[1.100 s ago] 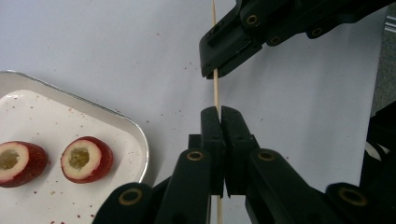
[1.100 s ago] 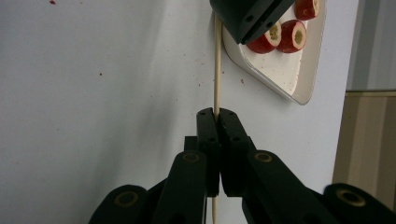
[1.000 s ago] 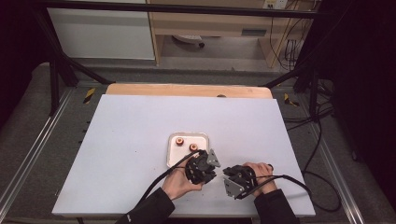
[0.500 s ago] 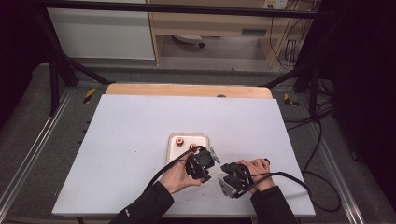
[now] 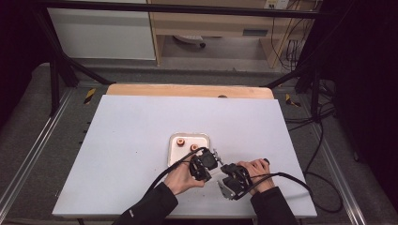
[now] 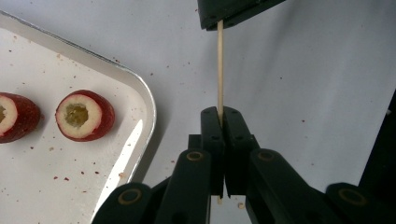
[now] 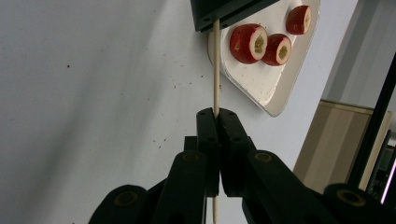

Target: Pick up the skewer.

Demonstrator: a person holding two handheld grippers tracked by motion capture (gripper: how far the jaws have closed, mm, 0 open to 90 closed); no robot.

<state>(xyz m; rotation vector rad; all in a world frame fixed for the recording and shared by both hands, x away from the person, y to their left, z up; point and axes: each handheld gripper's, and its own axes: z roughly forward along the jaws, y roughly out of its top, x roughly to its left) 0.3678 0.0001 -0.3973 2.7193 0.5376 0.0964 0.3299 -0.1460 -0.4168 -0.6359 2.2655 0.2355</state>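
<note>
Thin wooden skewer (image 6: 220, 70) is clamped at centre frame by both grippers: left gripper (image 6: 220, 116), jaws just closed onto it, and right gripper (image 7: 216, 116). Fruit pieces (image 6: 85, 115) are seen on white tray (image 6: 147, 100) at frame left, w/ skewer just beside tray.

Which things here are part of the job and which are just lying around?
In use:
- wooden skewer, clamped in both the left gripper and the right gripper
- cored red fruit pieces
- white tray holding them

Just lying about:
- red crumbs on the table

White tray (image 5: 206, 138), cored red fruit pieces (image 6: 85, 115)
</note>
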